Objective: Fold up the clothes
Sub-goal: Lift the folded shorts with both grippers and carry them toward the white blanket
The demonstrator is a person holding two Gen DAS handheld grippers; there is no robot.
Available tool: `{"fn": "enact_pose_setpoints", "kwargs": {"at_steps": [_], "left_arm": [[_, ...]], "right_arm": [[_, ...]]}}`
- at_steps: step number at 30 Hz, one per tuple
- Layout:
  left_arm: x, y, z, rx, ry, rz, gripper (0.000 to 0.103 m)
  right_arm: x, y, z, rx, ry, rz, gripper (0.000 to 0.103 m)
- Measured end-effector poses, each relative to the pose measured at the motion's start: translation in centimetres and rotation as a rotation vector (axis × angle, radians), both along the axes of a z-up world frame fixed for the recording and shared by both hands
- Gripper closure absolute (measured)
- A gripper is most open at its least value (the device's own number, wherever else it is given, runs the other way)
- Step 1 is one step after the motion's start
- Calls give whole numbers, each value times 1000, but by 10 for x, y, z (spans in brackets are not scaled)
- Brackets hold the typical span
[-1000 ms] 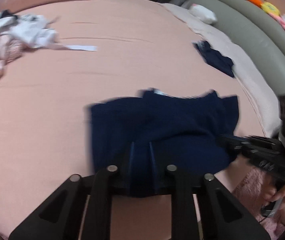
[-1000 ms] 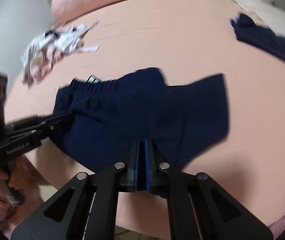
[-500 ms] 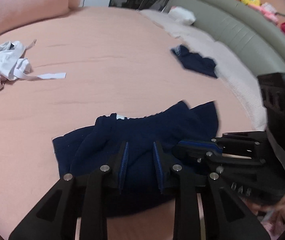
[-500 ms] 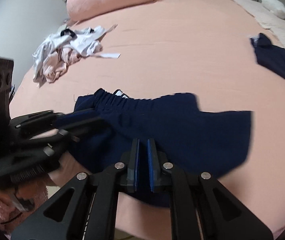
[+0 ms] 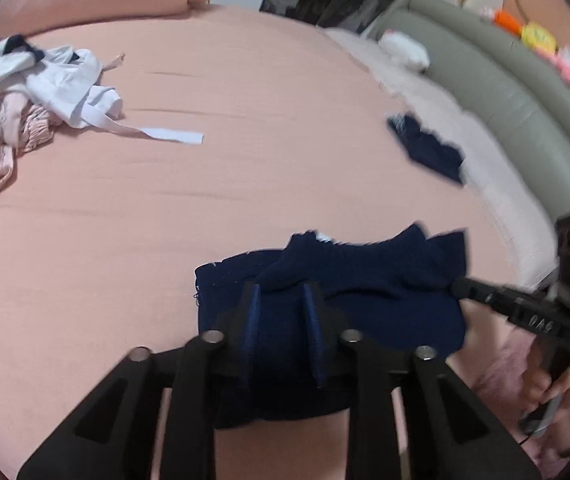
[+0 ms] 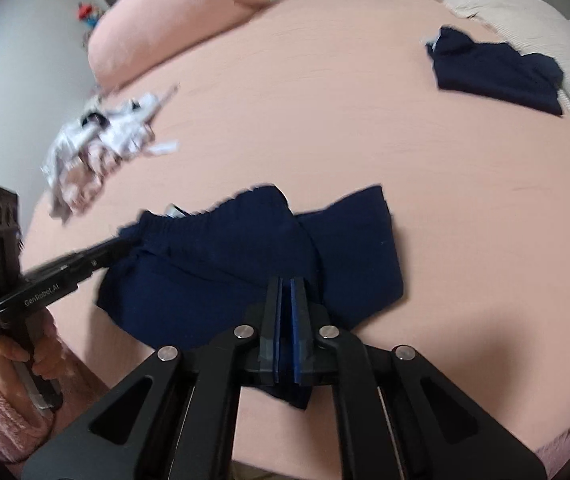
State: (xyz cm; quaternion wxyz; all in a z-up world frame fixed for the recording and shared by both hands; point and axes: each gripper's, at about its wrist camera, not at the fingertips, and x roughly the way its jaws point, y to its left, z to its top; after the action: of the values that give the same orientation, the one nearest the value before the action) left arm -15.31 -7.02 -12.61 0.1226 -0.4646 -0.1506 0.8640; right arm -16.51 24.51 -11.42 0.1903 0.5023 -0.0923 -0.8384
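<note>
Both hand-held grippers sit at the near edge of the bed, each gripping the same dark navy cloth shorts with an elastic waistband [image 6: 253, 256]. Right gripper [image 6: 286, 296]: its 2 blue-padded jaws are nearly together, with only a thin slit between them, and a fold of navy cloth hangs out beneath them, so it looks clamped on the near hem. Left gripper [image 5: 281, 300]: its jaws stand noticeably wider apart, with navy cloth bunched between them; whether the pads actually pinch that cloth I cannot tell. In the right wrist view its tips meet the waistband end at the shorts' left.

The shorts lie crumpled on the pink bedsheet [image 5: 245, 152], just ahead of both grippers, long axis running left to right, waistband to the left and the leg openings to the right. Each gripper is at its own end, so neither has to reach; my judgement is that the next move depends on carrying the near edge away toward the far edge.

Farther off, a second, smaller dark navy garment [image 6: 497, 72] lies at the far right, and a heap of white and pink clothes [image 5: 25, 92] lies far left.
</note>
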Motion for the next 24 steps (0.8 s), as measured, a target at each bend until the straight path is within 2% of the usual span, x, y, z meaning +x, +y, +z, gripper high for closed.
{"fn": "enact_pose_setpoints", "kwargs": {"at_steps": [1,2,3,6,8,9,11,14,17,18,19,20,21,22,23,24], "left_arm": [[2,-4,0,16,-1,21,49],[3,-8,1,32,-1,42,49],[5,-13,1,48,-2,64,49],[10,-22,-17,68,-75,83,49],[11,-21,-27,73,-96,84,48],[10,-19,-30,74,-100,82,48],[10,-16,-35,75,-106,78,38],[8,-8,-37,81,-93,69,32],[8,1,-39,96,-77,50,33],[8,5,-39,116,-76,35,37],[9,7,-39,116,-77,31,50],[8,8,-39,106,-79,33,55],[8,9,-39,96,-81,35,57],[8,9,-39,87,-83,36,63],[7,8,-38,94,-88,45,74],[6,5,-37,108,-95,57,80]], "right_arm": [[3,1,4,-2,8,-12,85],[6,3,5,2,15,-23,71],[8,4,6,3,22,-33,65],[8,9,-3,2,-19,-66,61],[7,14,-9,-6,-51,-88,61],[7,16,-12,-10,-62,-100,57],[8,19,-19,-16,-83,-105,44],[5,20,-33,-42,-110,-95,36],[-1,18,-36,-82,-110,-85,38],[-4,17,-35,-97,-116,-74,47],[-6,14,-35,-113,-127,-60,54],[-7,10,-35,-132,-137,-42,62],[-8,5,-36,-131,-140,-25,62],[-9,0,-38,-112,-137,-12,62],[-9,-3,-38,-102,-134,-2,62],[-9,-5,-36,-102,-131,6,69]]}}
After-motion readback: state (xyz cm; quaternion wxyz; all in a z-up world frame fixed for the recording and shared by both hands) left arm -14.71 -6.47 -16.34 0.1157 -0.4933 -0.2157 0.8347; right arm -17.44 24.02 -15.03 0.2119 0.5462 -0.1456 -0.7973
